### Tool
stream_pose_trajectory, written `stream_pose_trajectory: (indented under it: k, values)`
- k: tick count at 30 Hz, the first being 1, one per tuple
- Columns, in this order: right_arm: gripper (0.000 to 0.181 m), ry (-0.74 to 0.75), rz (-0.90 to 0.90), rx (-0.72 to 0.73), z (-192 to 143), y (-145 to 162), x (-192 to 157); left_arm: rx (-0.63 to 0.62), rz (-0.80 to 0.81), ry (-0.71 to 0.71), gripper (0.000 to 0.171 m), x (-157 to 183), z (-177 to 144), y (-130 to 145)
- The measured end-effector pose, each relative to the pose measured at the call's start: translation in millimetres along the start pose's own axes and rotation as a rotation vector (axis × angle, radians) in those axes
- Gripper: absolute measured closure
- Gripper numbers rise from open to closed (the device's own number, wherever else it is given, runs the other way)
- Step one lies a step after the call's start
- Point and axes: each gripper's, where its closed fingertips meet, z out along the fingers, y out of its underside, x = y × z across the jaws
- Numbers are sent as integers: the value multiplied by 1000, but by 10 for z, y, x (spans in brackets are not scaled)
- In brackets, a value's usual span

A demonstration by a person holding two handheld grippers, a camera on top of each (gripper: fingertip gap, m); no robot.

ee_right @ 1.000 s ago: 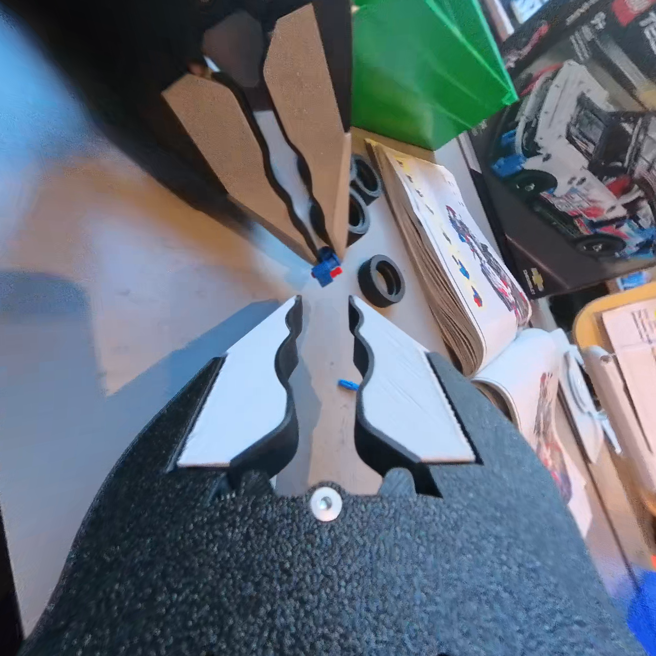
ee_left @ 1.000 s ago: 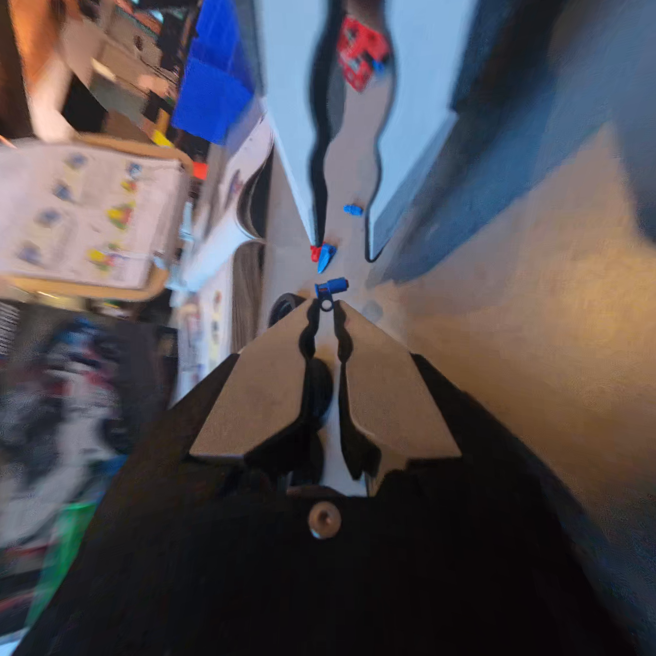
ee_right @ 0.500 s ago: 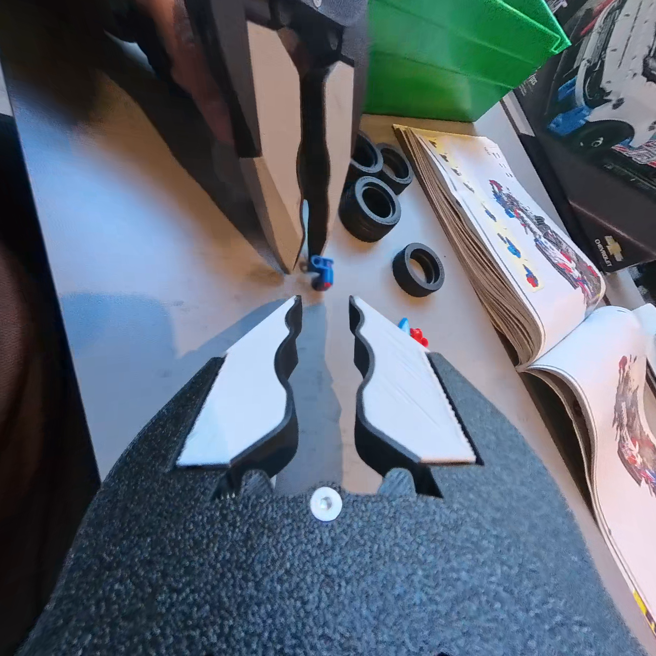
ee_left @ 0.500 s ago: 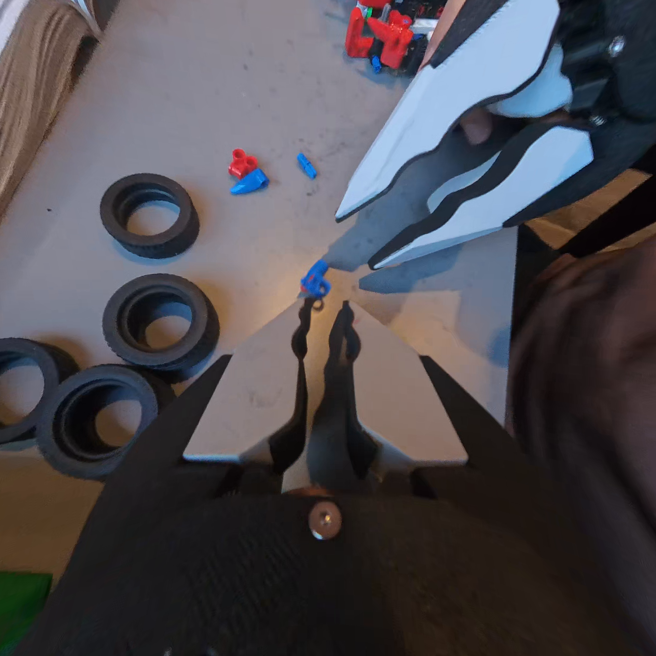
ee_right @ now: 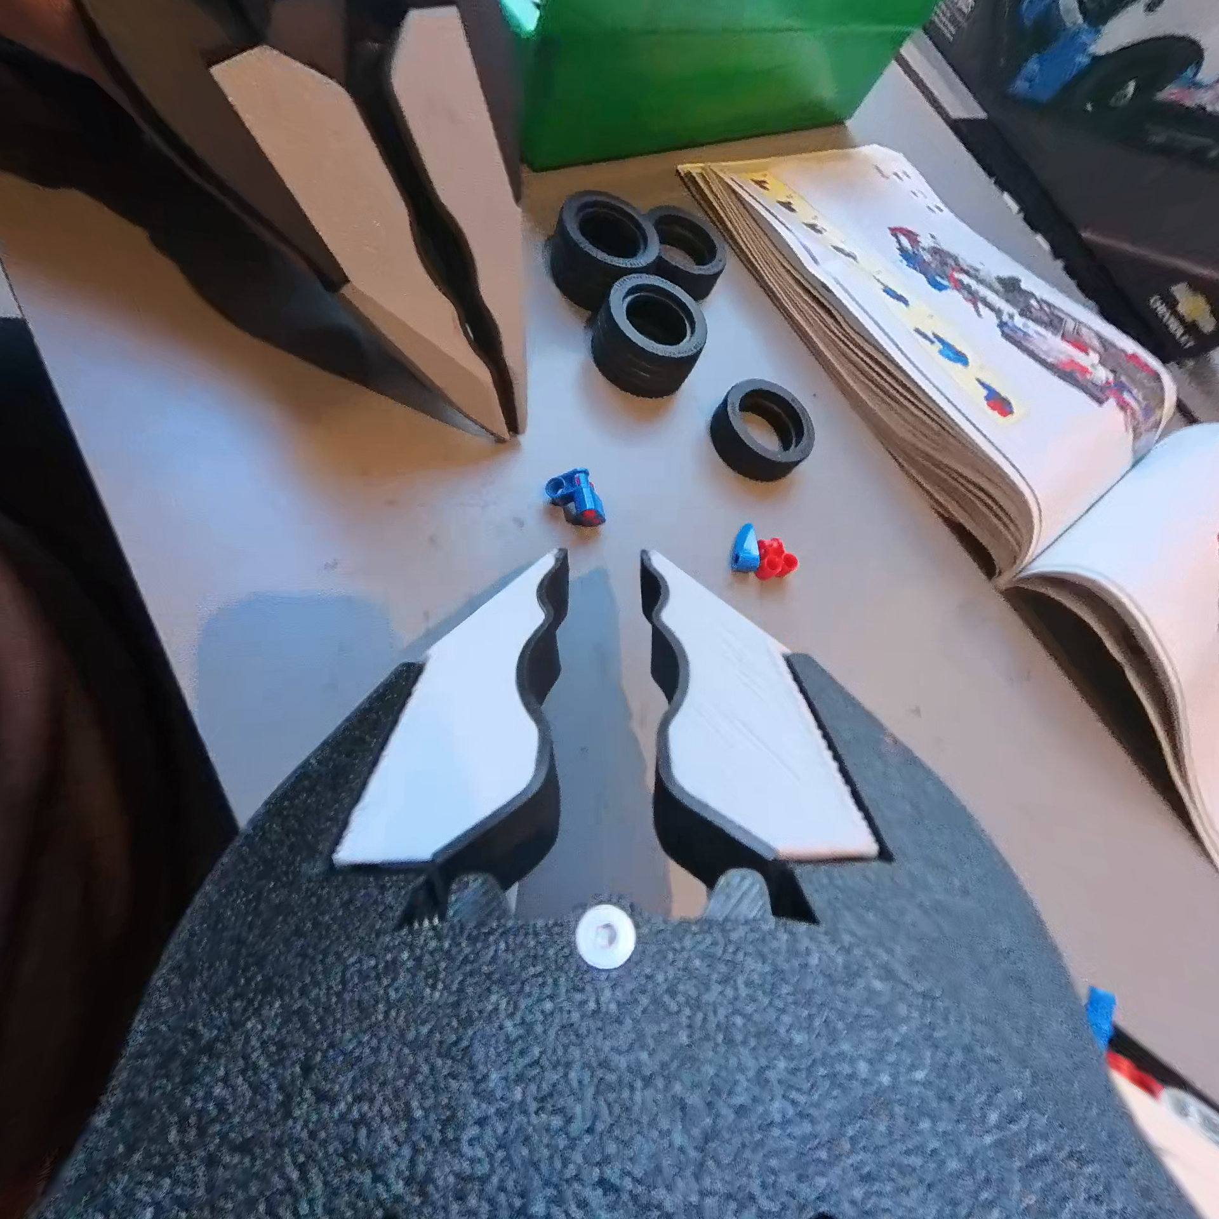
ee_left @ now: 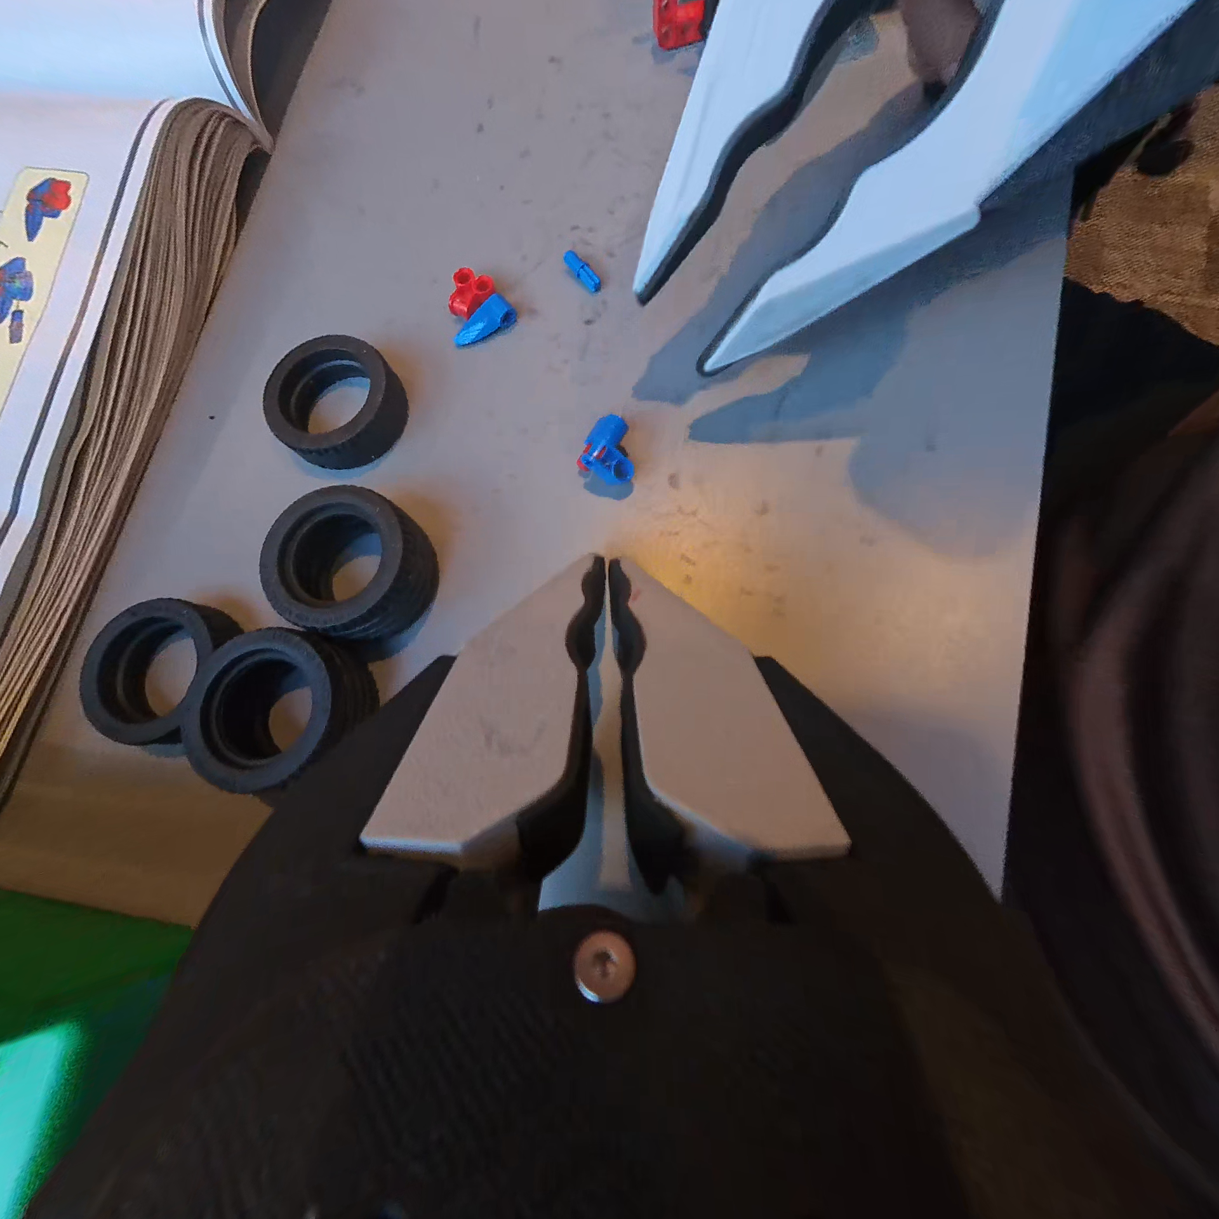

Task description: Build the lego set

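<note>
Left wrist view shows the left gripper [ee_left: 607, 562] with its tips pressed together and nothing between them, poised just short of a small blue and red lego piece [ee_left: 607, 452] lying loose on the grey table [ee_left: 409, 165]. Beyond that piece the right gripper [ee_left: 673, 333] reaches in from the upper right, fingers spread apart and empty. A red connector [ee_left: 471, 291] touches a blue wedge piece [ee_left: 485, 323] farther out, with a short blue pin [ee_left: 582, 270] lying near them. Four black tyres [ee_left: 333, 402] sit to the left, two of them overlapping, beside an open instruction booklet [ee_left: 99, 316]. Right wrist view puts the blue and red piece just ahead of the right gripper's parted tips, and a green bin [ee_right: 712, 72] stands at the table's far end.
</note>
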Motion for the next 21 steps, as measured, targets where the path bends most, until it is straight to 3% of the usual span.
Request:
stream_pose_trajectory:
  k: [13, 21]
  values:
    - [161, -60, 63, -63, 142, 40, -27, 13, 35, 57, 169, -4, 59, -61]
    - [159, -125, 115, -48, 174, 28, -23, 35, 249, -41, 171, -4, 126, -132]
